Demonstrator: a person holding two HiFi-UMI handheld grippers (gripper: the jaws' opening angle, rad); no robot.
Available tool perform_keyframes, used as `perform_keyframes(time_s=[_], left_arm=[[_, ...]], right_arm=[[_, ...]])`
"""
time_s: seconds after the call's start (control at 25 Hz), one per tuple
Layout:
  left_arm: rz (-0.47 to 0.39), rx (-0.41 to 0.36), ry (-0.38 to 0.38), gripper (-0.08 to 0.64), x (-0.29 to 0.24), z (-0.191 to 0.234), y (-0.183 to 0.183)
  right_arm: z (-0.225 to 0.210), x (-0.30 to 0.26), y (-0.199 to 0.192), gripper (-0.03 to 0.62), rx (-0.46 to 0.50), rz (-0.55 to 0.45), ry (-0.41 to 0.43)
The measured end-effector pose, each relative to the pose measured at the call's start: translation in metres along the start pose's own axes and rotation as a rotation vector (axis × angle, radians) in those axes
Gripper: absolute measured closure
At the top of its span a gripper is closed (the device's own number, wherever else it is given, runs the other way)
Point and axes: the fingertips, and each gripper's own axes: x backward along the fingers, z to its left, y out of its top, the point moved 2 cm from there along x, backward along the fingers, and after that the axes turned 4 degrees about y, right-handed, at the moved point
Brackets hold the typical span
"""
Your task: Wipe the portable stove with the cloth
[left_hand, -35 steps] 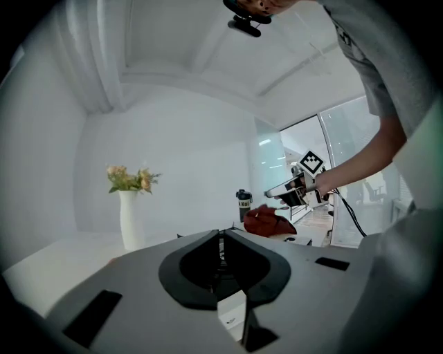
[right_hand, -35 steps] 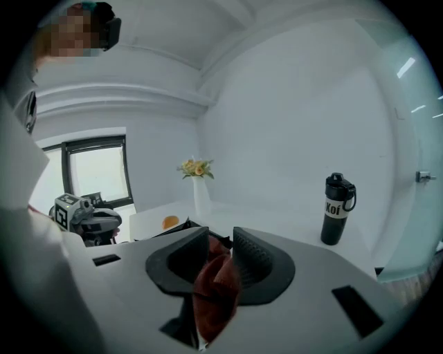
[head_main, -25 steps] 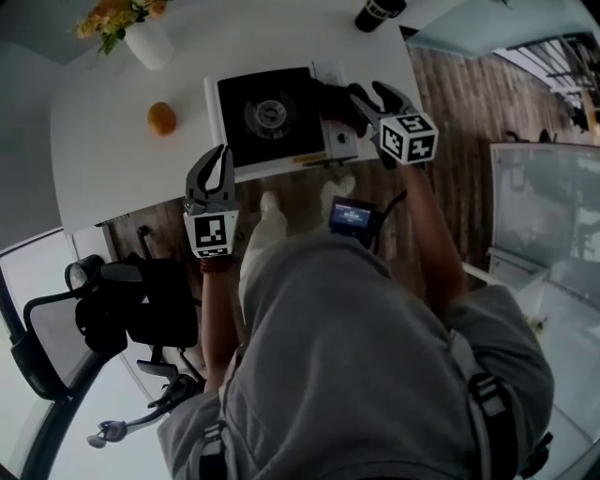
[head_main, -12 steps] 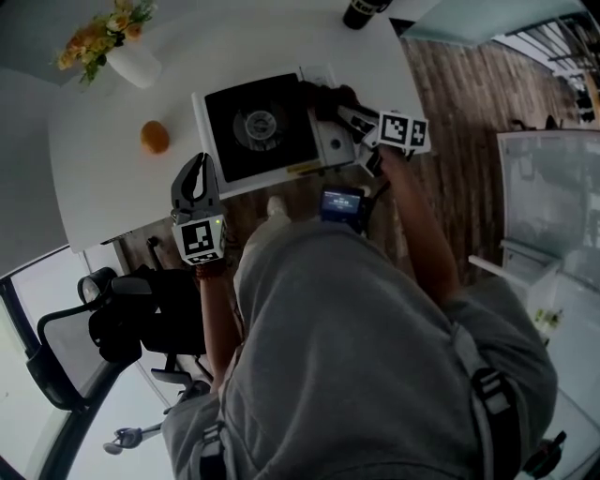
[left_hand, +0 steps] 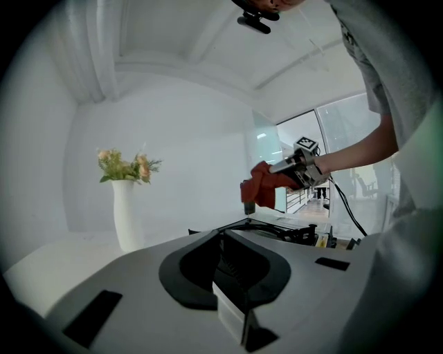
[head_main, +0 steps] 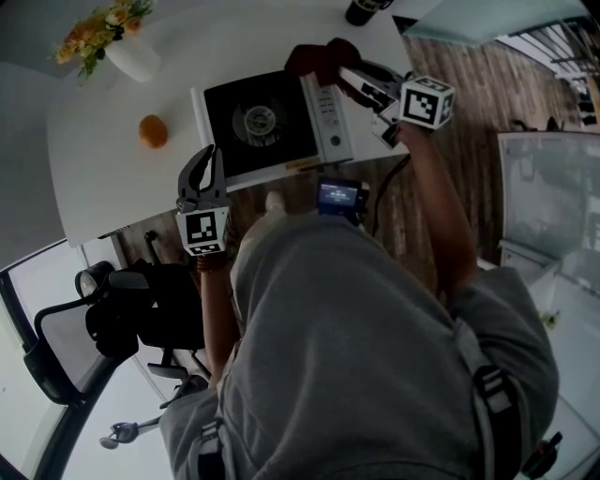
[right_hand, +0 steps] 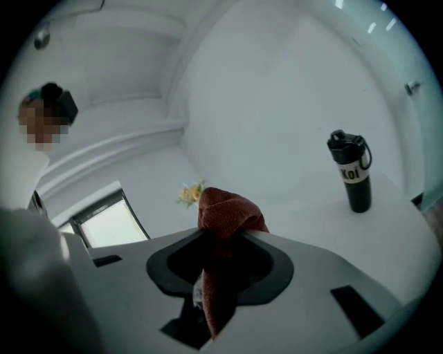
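Step in hand, by my judgement: cloth secured, wiping not yet begun. My right gripper [head_main: 351,78] had just been closing its jaws, and they stood narrow, clamped on a bunched fold of the red cloth [head_main: 317,58]. The right gripper view showed the fabric pinched between the pads, a lump standing up past the tips and a tail hanging below. The cloth was held in the air at about 1 o'clock of the portable stove [head_main: 234,141], over its far right corner, apart from the black top. The stove sat flat on the white table [head_main: 112,187], with an orange [head_main: 153,131] at its 9 o'clock, a vase [head_main: 134,58] at 10 o'clock and a dark bottle [head_main: 362,11] further out at 1 o'clock. My left gripper [head_main: 208,161] hung at the stove's 7 o'clock, near the table's near edge, jaws pressed together on nothing and touching nothing. The next move, as I assess it, called for lowering the cloth toward 7 o'clock onto the black top and dragging it across under light pressure. I noted one risk: the burner grate might snag the hanging tail.
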Motion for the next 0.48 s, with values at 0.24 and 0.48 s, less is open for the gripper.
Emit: perform_keyframes(time_s=[0.24,0.48], left_arm=[[0.025,-0.008,-0.031,0.518,-0.002,-0.011,-0.008],[0.031,-0.009,-0.034,0.518,0.000,-0.011,-0.012]], right_arm=[[-0.028,-0.019,-0.001,0.482,-0.199,-0.060,0.032],[-0.070,-0.024,-0.059,0.420,0.188,0.333,-0.251]])
